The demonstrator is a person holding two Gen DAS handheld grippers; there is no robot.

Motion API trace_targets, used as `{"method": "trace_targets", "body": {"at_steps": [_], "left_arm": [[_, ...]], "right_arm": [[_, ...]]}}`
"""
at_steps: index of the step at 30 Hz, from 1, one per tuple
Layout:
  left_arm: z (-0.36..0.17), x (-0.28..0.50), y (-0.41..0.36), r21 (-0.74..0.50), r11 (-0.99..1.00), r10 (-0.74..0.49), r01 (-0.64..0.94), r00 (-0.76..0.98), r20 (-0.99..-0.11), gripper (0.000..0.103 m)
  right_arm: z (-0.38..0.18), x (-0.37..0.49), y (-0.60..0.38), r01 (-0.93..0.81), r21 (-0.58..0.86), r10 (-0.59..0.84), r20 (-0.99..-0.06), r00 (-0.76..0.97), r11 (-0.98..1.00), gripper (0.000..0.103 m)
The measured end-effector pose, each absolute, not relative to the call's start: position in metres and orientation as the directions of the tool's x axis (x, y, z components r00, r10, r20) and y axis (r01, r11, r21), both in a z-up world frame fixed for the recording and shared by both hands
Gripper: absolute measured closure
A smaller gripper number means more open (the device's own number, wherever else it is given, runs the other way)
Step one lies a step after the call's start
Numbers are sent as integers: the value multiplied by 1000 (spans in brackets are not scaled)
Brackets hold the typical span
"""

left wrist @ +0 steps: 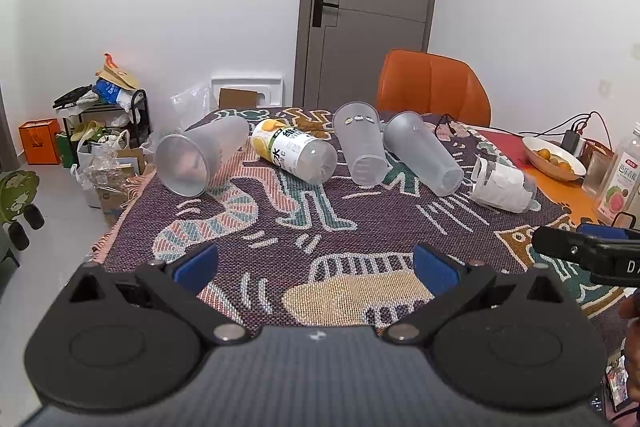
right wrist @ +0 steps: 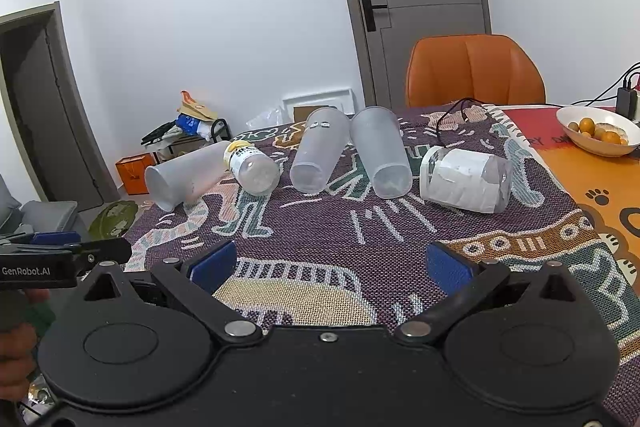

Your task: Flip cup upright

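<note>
Several cups lie on their sides on a patterned cloth (left wrist: 280,239): a frosted cup at the left (left wrist: 200,159) (right wrist: 182,177), a yellow-labelled cup (left wrist: 294,155) (right wrist: 252,167), two frosted cups in the middle (left wrist: 360,147) (left wrist: 426,155) (right wrist: 318,155) (right wrist: 382,155), and a white-wrapped cup at the right (left wrist: 502,185) (right wrist: 466,181). My left gripper (left wrist: 316,265) is open and empty, above the cloth's near part. My right gripper (right wrist: 332,263) is open and empty, likewise short of the cups.
An orange chair (left wrist: 434,87) (right wrist: 474,69) stands behind the table. A bowl of oranges (left wrist: 554,157) (right wrist: 600,131), a drink bottle (left wrist: 622,175), a charger with cables (right wrist: 626,99) sit at the right. Clutter and a shelf (left wrist: 104,115) stand on the floor left.
</note>
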State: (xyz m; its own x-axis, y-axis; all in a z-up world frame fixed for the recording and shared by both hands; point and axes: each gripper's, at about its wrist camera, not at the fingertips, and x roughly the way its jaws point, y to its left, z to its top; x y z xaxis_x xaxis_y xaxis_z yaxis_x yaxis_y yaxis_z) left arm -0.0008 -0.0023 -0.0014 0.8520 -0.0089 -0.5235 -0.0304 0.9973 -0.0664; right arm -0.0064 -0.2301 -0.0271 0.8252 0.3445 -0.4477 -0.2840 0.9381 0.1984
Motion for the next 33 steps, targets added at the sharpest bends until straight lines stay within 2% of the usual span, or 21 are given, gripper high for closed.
{"method": "trace_targets", "body": {"at_steps": [33], "left_arm": [[0, 4, -7, -65, 998, -12, -25, 857, -515, 0]], "right_arm": [[-25, -3, -234, -280, 196, 340, -444, 829, 940, 0]]}}
